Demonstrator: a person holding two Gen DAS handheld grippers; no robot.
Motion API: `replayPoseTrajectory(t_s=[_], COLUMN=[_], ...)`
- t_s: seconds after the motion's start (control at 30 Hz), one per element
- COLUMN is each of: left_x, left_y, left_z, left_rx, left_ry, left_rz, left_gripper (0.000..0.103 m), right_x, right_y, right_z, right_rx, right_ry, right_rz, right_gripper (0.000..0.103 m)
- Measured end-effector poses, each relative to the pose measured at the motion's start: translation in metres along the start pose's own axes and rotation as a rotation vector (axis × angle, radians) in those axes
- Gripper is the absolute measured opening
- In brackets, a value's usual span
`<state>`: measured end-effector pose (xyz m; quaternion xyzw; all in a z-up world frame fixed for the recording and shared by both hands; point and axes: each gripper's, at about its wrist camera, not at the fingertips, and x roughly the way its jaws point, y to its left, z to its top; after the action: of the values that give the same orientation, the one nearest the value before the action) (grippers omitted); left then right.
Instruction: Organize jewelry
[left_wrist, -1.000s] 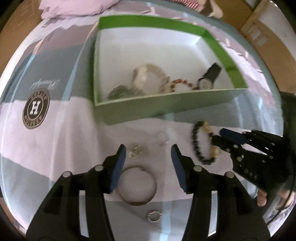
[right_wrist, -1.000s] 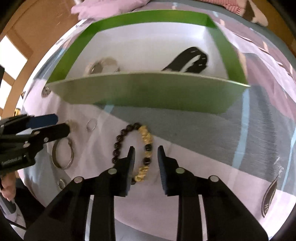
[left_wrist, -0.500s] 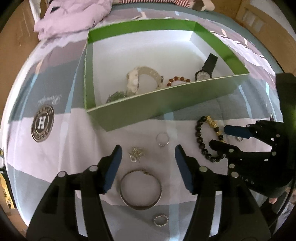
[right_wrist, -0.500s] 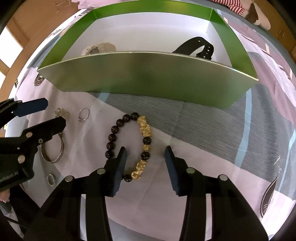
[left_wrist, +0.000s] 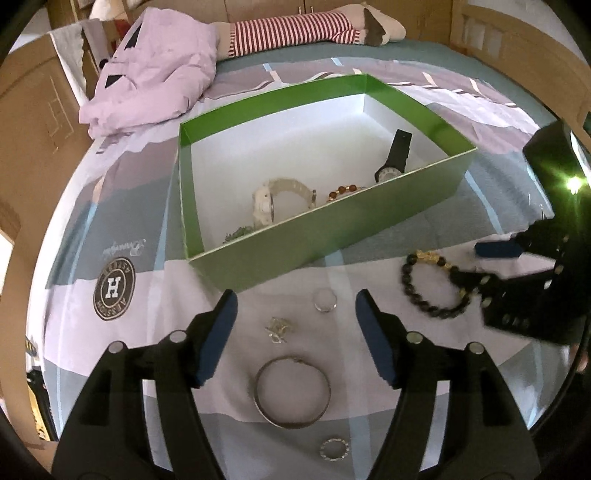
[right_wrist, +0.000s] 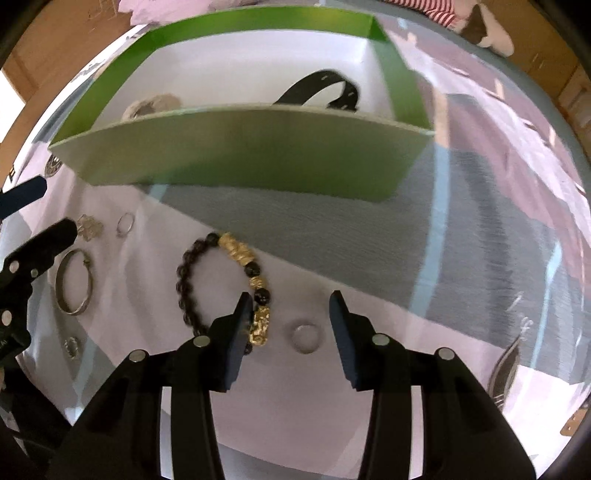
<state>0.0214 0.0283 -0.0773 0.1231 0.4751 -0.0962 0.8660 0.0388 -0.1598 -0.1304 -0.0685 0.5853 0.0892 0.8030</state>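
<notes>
Bead bracelet (right_wrist: 221, 284): lies on the bed at 6 o'clock of the box (right_wrist: 240, 155); judged light, limp, slippery, best pinched across the gold charm. Right gripper (right_wrist: 290, 314) and left gripper (left_wrist: 295, 321): fingers spread wide, nothing held.

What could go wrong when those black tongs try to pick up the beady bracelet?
The right tongs sit open with one finger over the black-and-gold beaded bracelet and a small pale ring between them, so closing might catch the ring instead. The tall wall of the green cardboard box is close; a lifted bracelet could snag on it.
</notes>
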Motion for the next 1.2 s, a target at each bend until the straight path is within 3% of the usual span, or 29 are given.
replayPoseTrajectory(t_s=[0.17,0.63,0.87,0.93,1.07,1.2], left_x=[0.0,0.004,0.005,0.006,0.01,0.018], left_y=[0.0,-0.004,-0.007,-0.007,0.004,0.032], left_z=[0.001,-0.003,-0.004,-0.005,-0.003,0.0], left_rx=[0.007,0.022,0.031,0.025,-0.017,-0.159], left_ry=[-0.006,0.007,0.013,0.018,0.036,0.078], left_rz=[-0.009,-0.004,0.003,0.004,0.001,-0.055], left_gripper=[0.068,0.071,0.071,0.071,0.071,0.071], right_x=[-0.018,-0.004,0.006,0.003,-0.005,-0.005], right_y=[-0.006,0.017,0.008,-0.002,-0.018,-0.023], right_z=[0.005,0.004,0.014,0.016,0.025,0.027], right_rx=[-0.004,-0.046,-0.003,0.034,0.093,0.099], right_ry=[-0.06,0.001,-0.009,-0.023,-0.063,-0.069], right_rz=[0.035,0.064,-0.036,-0.025,0.007,0.011], right_gripper=[0.044,0.045,0.046,0.046,0.046,0.046])
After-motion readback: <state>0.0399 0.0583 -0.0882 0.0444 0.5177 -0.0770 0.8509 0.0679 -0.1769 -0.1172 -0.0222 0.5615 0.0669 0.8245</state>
